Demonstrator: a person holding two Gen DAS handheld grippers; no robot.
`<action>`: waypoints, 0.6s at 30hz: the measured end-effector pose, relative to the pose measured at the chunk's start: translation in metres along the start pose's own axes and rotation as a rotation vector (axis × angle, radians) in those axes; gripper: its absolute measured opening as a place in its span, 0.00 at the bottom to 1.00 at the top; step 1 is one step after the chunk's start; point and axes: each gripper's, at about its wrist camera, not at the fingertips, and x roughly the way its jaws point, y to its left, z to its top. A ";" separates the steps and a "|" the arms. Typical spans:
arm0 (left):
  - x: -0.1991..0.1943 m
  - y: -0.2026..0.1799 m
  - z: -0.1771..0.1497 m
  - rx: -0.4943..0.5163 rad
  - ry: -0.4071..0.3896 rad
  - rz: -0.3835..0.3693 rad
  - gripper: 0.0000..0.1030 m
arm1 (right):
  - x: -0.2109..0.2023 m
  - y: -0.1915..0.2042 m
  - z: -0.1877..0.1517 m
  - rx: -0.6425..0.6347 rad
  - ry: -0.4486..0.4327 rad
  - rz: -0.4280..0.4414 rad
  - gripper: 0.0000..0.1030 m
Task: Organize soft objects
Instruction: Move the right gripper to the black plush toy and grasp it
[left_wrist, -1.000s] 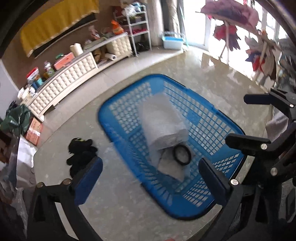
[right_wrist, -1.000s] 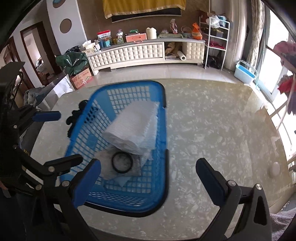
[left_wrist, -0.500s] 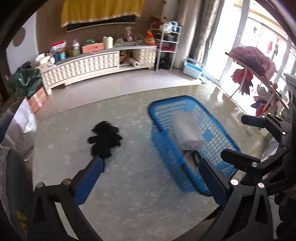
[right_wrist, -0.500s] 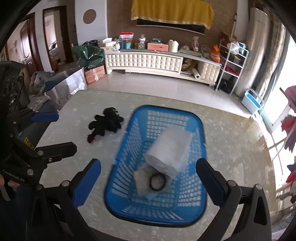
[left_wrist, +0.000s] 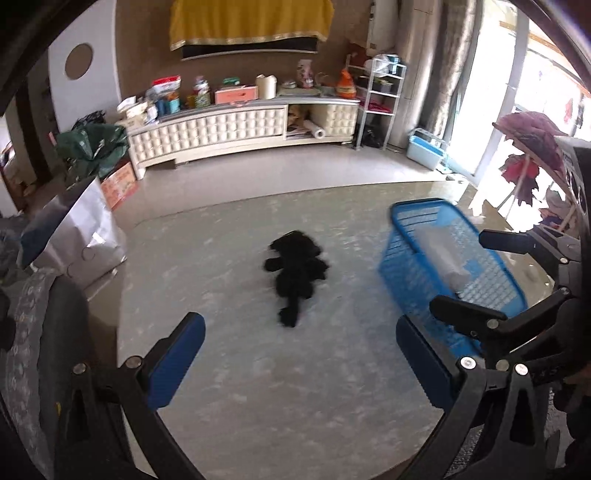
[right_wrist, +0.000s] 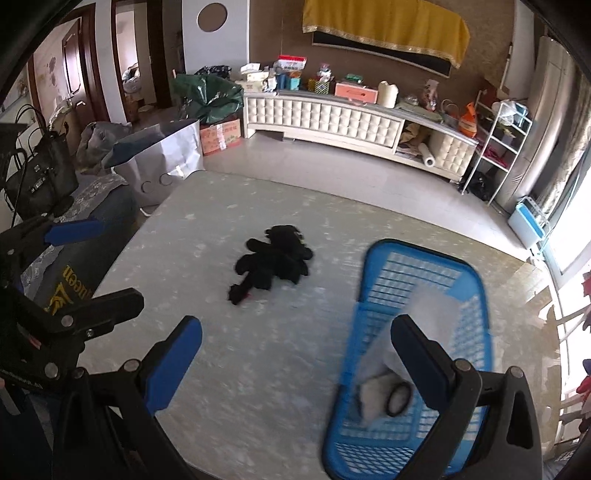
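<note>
My left gripper (left_wrist: 299, 354) has its blue pads spread wide with nothing between them. It hovers above the marble tabletop (left_wrist: 258, 406). The black plush toy (left_wrist: 295, 273) sits dead ahead of it, lying flat and apart from the pads, between the two fingers' lines of sight and farther out.

My right gripper (right_wrist: 295, 354) is spread just as wide and is also empty. Its right pad overlaps the near part of the blue plastic basket (right_wrist: 476, 295) in view, but I can't tell if it touches the rim; I'd judge it's above it.

Scene outward: in the right wrist view the plush toy lies left of the basket, near but not touching it. Inside the basket there's a white bubble-wrap roll (right_wrist: 432, 306) and, nearer to me, a black ring (right_wrist: 399, 397) on a pale sheet. The basket edges are motion-blurred, so I can't read the finer contents.

Progress, my read:
- Done: the wrap roll and the ring/sheet are already in the basket.
- Left: the plush toy, the only loose soft item I can see on the tabletop.
- So this is likely the last pick, not yet started. Neither gripper touches the toy.

Next move, as I judge it: drop the left gripper onto the toy's body, close, and carry it right into the basket. The toy is floppy, so limbs may hang over the rim on release.

Background is a white tufted cabinet (left_wrist: 221, 129) on the far wall and a shopping bag (right_wrist: 162, 162) off the table's far left. Neither is relevant.
</note>
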 end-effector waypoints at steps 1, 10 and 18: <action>0.002 0.008 -0.002 -0.006 0.004 0.005 1.00 | 0.004 0.004 0.002 -0.001 0.005 0.004 0.99; 0.046 0.068 -0.005 -0.072 0.074 0.018 1.00 | 0.059 0.035 0.023 0.007 0.070 0.042 0.99; 0.094 0.101 -0.005 -0.085 0.112 0.024 1.00 | 0.116 0.051 0.036 0.035 0.145 0.055 0.99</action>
